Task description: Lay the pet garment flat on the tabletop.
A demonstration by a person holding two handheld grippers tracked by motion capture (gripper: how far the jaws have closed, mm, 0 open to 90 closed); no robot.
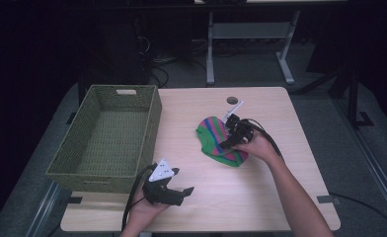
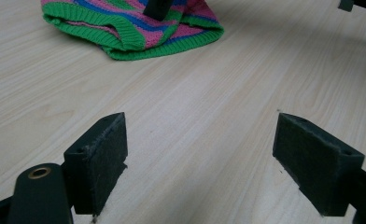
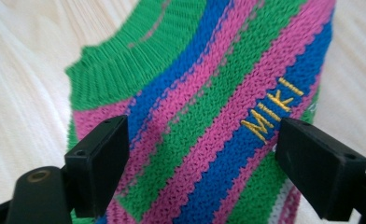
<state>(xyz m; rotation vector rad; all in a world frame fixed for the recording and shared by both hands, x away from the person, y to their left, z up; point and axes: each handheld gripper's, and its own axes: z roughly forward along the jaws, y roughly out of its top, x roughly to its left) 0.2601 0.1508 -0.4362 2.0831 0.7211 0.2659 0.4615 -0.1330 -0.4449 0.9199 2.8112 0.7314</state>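
The woven basket (image 1: 107, 136) stood at the left edge of the worktop (image 1: 275, 197), its right wall parallel to the bare central strip of wood. Its left side overhung the worktop edge.

The left tool (image 1: 185, 191) lay near the front edge, just right of the basket's front corner, held from below by the left hand (image 1: 144, 210). Its jaws stood wide apart with nothing between them; in the left gripper view they framed bare wood, with open worktop running forward to the striped knitted garment (image 2: 134, 25).

The garment (image 1: 221, 140) lay flat right of centre, well apart from the basket. It was knitted in green, pink and blue stripes with a green ribbed hem and the yellow lettering "MIKI" (image 3: 270, 109).

The right tool (image 1: 227, 143) was positioned on the garment's right side, held by the right hand (image 1: 258, 147). Its jaws were spread, straddling the knit without clamping it; whether the pads touched the fabric could not be determined.

The worktop was light wood-grain laminate. Behind it were grey floor, another table's legs and cables in a dark room.
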